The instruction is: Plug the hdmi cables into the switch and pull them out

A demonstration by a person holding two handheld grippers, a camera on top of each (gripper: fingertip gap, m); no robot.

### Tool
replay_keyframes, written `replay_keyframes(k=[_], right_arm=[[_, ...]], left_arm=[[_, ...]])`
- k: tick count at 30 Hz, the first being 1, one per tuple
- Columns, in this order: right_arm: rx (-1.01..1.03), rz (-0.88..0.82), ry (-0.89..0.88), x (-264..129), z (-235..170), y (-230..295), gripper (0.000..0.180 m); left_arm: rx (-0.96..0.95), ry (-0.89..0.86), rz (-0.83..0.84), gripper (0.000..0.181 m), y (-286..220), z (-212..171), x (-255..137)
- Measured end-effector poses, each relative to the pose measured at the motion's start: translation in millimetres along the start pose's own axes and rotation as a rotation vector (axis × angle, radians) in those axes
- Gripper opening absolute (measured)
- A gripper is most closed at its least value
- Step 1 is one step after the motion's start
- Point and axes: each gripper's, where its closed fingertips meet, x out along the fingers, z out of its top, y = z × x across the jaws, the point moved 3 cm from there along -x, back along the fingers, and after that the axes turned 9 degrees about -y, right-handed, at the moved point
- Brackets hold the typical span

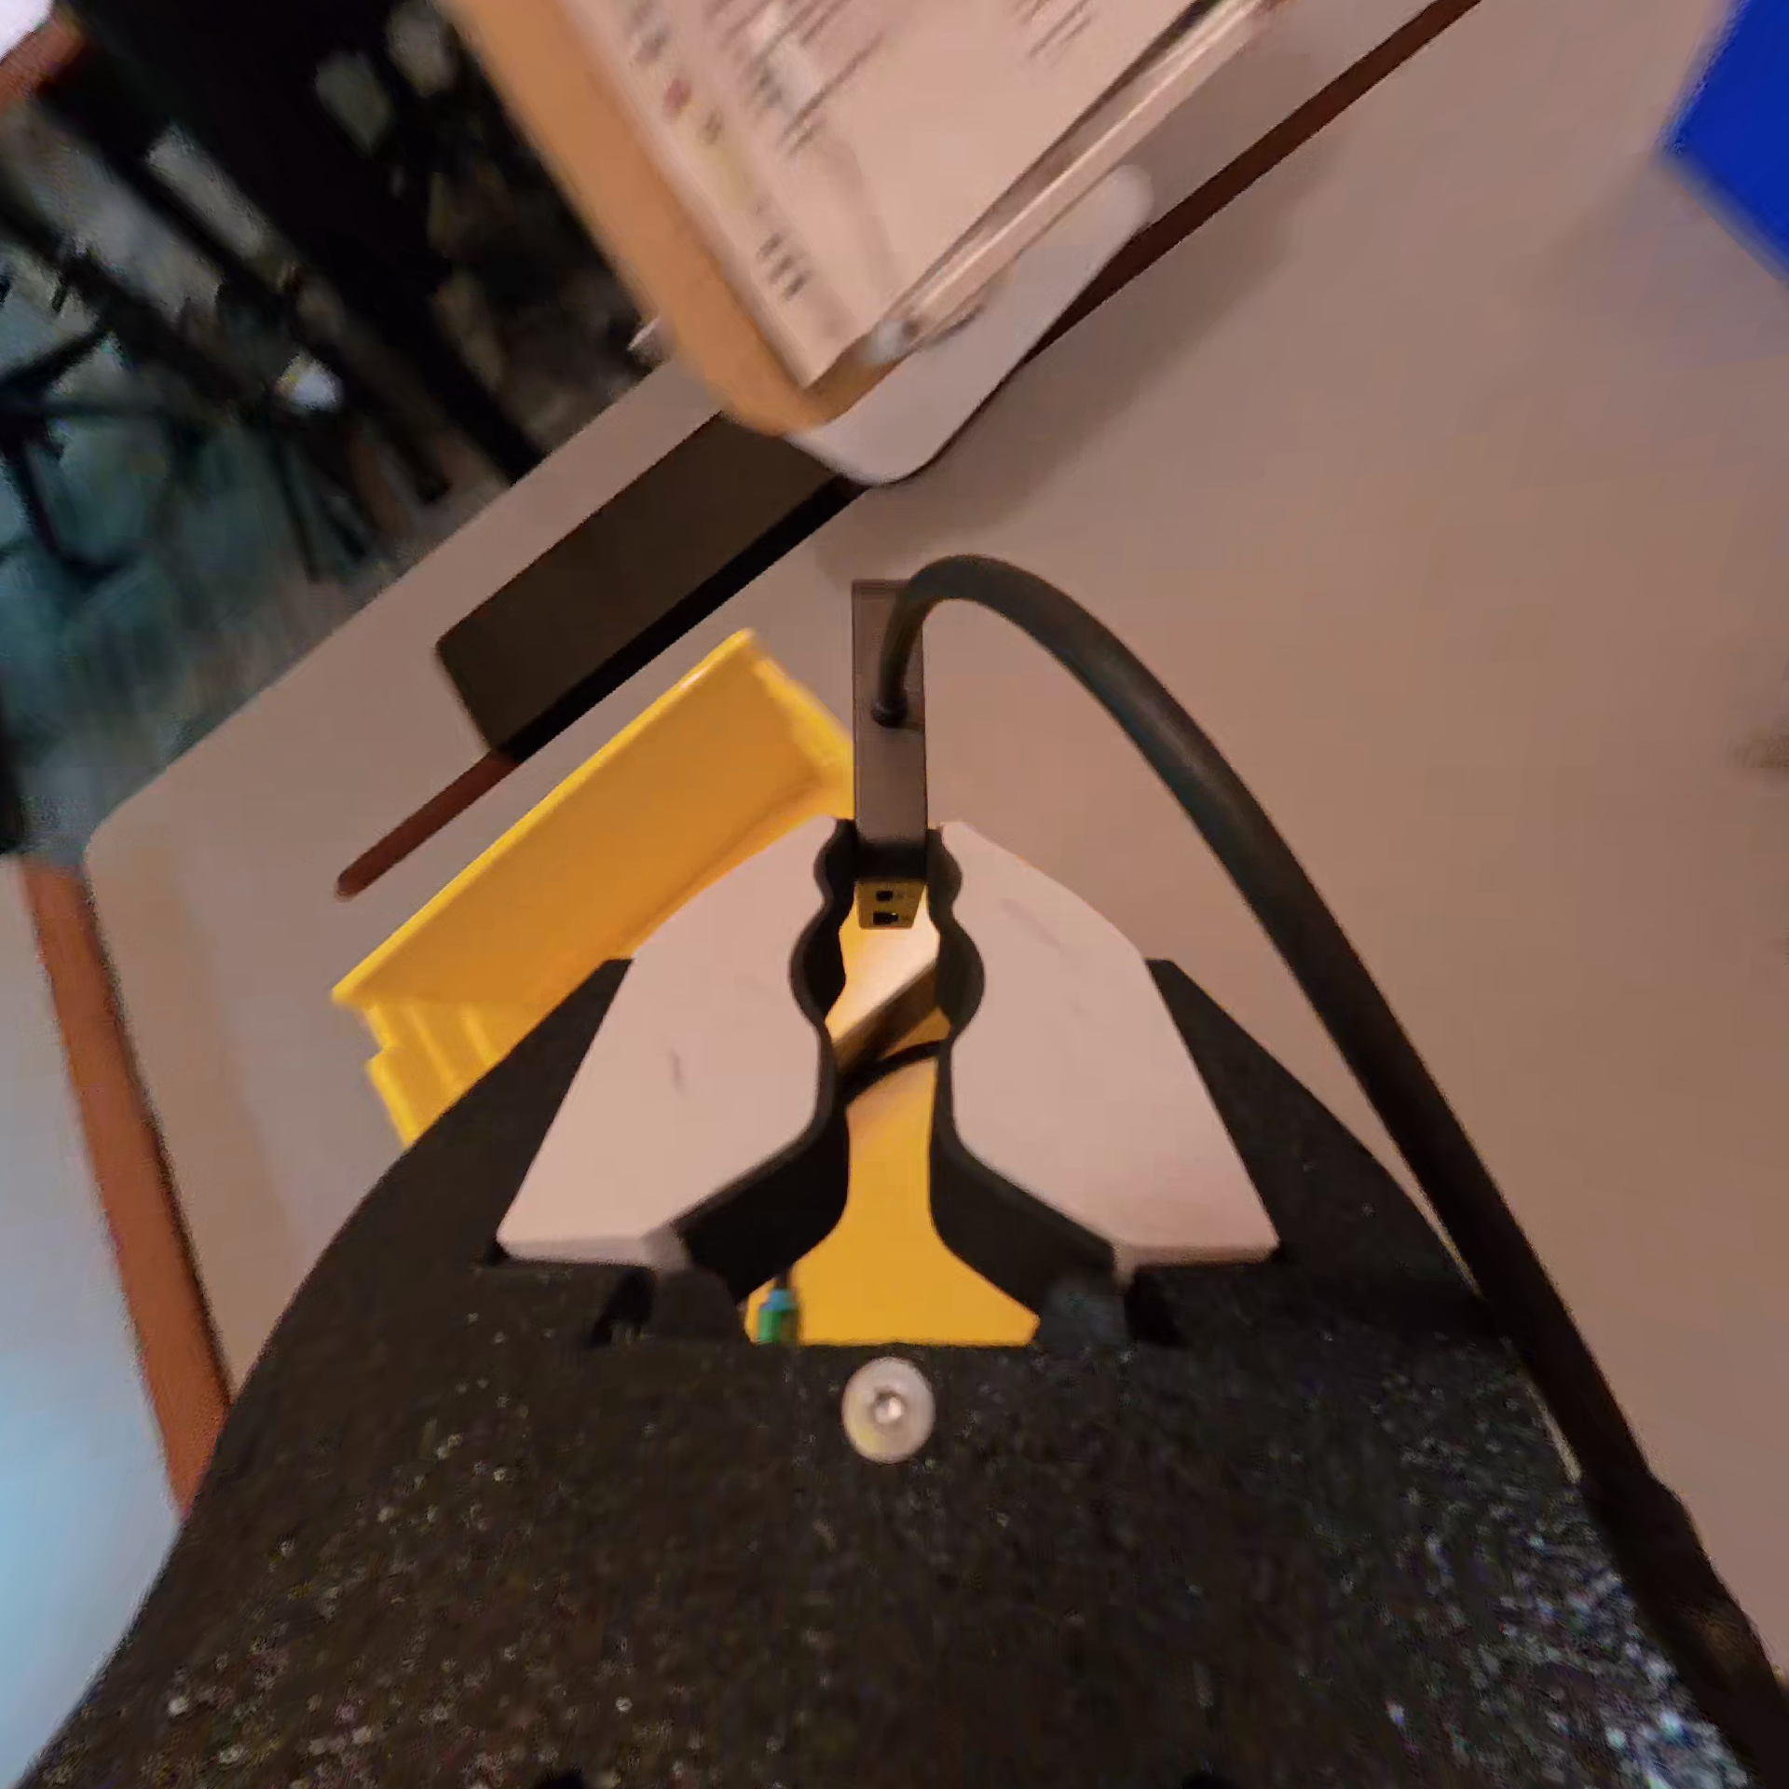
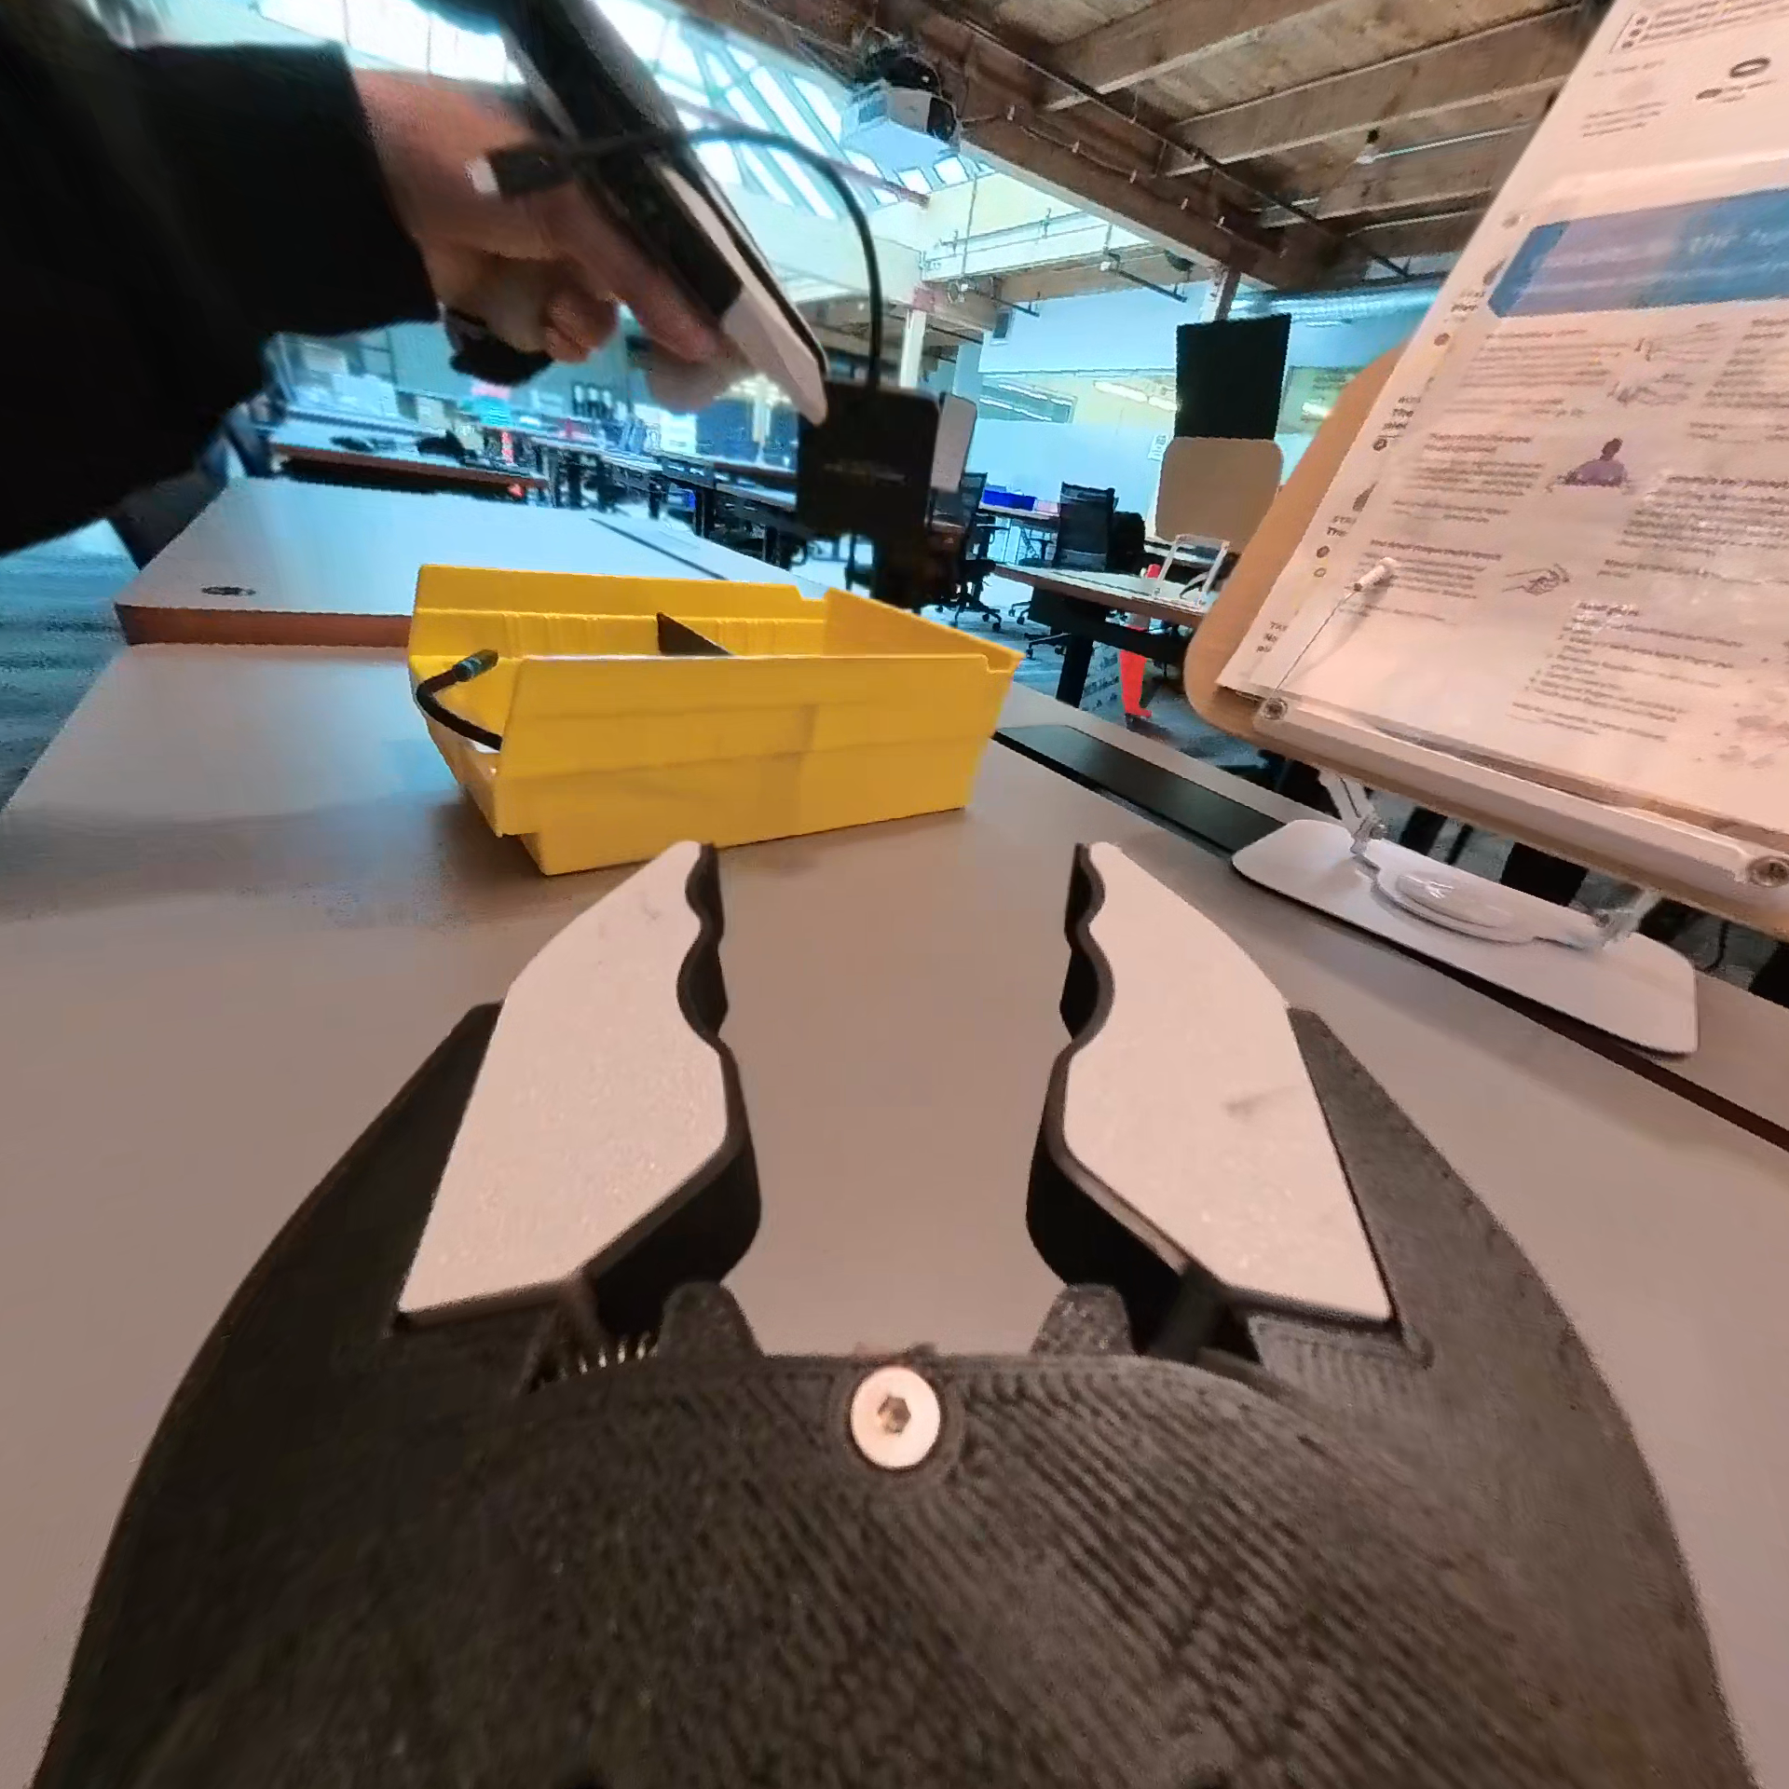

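Left wrist view: high above table (image 1: 1355, 678), tilted steeply down, close on switch (image 1: 889, 716), image rolled. Right wrist view: low, near tabletop, facing level across room. Shared: yellow bin (image 2: 716, 716), switch (image 2: 866, 465), document stand (image 2: 1510, 503).

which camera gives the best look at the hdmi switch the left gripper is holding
The right wrist view: the switch hangs side-on above the yellow bin, its broad face visible. The left wrist view shows only its narrow edge, clamped in the left gripper.
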Motion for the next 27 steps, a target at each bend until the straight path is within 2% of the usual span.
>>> replay_keyframes(k=[1, 4, 7, 9, 11, 14, 15, 16, 17, 19, 20, 22, 23, 24, 25, 27], right_arm=[[0.001, -0.005, 0.005, 2.5, 3.6, 2.9, 0.07], [-0.023, 0.042, 0.005, 11.9, 21.6, 20.7, 0.074], [-0.026, 0.203, -0.027, 9.2, 41.2, 52.4, 0.074], [0.032, 0.297, -0.034, 6.0, 45.0, 69.4, 0.073], [0.118, 0.339, -0.045, 1.8, 45.1, 79.8, 0.066], [0.148, 0.45, -0.051, -5.9, 45.2, 97.7, 0.038], [0.129, 0.513, -0.039, -8.9, 45.1, 107.2, 0.022], [0.101, 0.545, -0.016, -10.8, 44.0, 112.6, 0.018], [0.092, 0.548, -0.015, -12.1, 44.8, 113.8, 0.016], [0.224, 0.55, -0.029, -13.0, 56.0, 111.6, 0.015], [0.313, 0.533, 0.016, -10.3, 61.0, 107.0, 0.014], [0.337, 0.479, 0.004, -7.0, 72.5, 99.2, 0.015], [0.378, 0.476, -0.018, -7.6, 77.1, 98.1, 0.015], [0.45, 0.46, -0.036, -5.3, 81.4, 94.8, 0.015], [0.521, 0.436, -0.042, 0.1, 84.6, 86.8, 0.015], [0.571, 0.407, -0.063, 14.9, 91.1, 64.5, 0.015]], left_arm=[[0.014, -0.043, -0.05, 0.013, -17.6, 5.8, -10.8], [0.015, -0.126, -0.281, 0.014, -81.7, 10.4, -38.1], [-0.028, -0.151, -0.582, 0.014, -145.5, -1.4, -56.7], [0.007, -0.178, -0.737, 0.014, -179.8, -12.7, -64.7], [0.053, -0.194, -0.849, 0.014, -207.5, -24.2, -70.7], [0.087, -0.189, -0.963, 0.014, -236.0, -34.8, -76.8], [0.102, -0.178, -0.964, 0.014, -239.9, -37.3, -76.0], [0.115, -0.173, -0.965, 0.014, -241.8, -38.6, -76.3], [0.127, -0.183, -0.963, 0.015, -242.7, -38.2, -77.9], [0.129, -0.265, -0.918, 0.014, -242.7, -27.7, -83.5], [0.132, -0.295, -0.854, 0.015, -240.2, -22.0, -84.5], [0.155, -0.367, -0.729, 0.019, -236.3, -12.2, -86.0], [0.144, -0.418, -0.667, 0.033, -233.5, -7.3, -86.1], [0.113, -0.465, -0.556, 0.054, -223.5, -3.5, -82.6], [0.057, -0.532, -0.424, 0.066, -209.4, -2.3, -80.1], [-0.106, -0.742, -0.321, 0.046, -200.6, -7.9, -97.9]])
